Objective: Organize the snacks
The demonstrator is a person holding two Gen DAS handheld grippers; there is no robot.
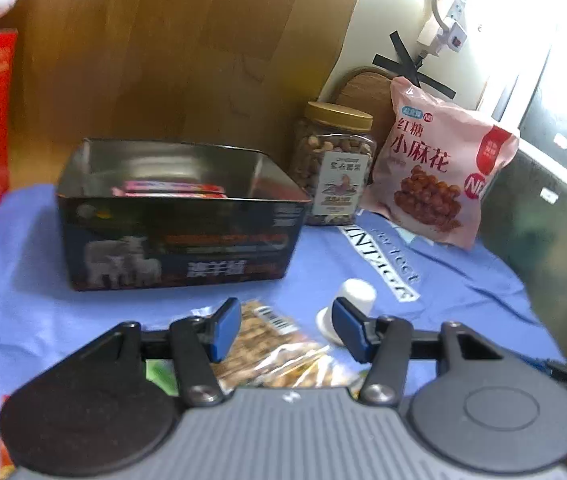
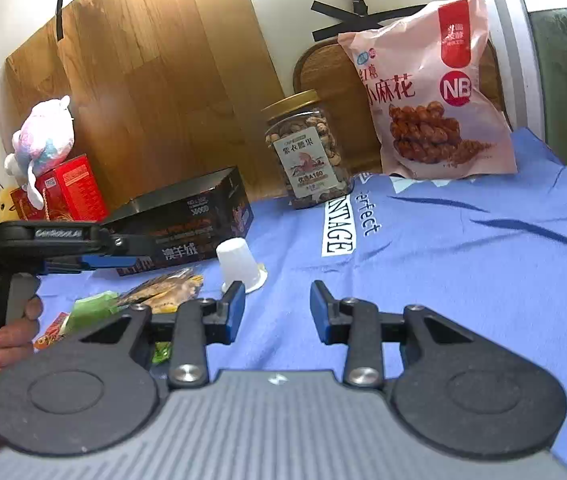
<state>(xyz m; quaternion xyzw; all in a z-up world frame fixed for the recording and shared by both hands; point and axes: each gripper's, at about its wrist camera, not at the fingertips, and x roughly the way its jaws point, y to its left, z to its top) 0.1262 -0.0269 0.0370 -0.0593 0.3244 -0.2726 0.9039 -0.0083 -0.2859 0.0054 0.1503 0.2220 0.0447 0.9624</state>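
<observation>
Blue cloth (image 2: 463,280): nut jar (image 2: 309,152) beside pink bag (image 2: 435,96).

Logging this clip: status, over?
Both grippers open, empty: left, right. Dark box holds one packet; clear snack packet below left gripper. White cup nearby.

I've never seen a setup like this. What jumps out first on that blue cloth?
The pink snack bag stands at the back right against the wall, with a nut jar just left of it. Further left sits an open dark tin, and near the front a white cup stands upside down beside loose snack packets.
</observation>
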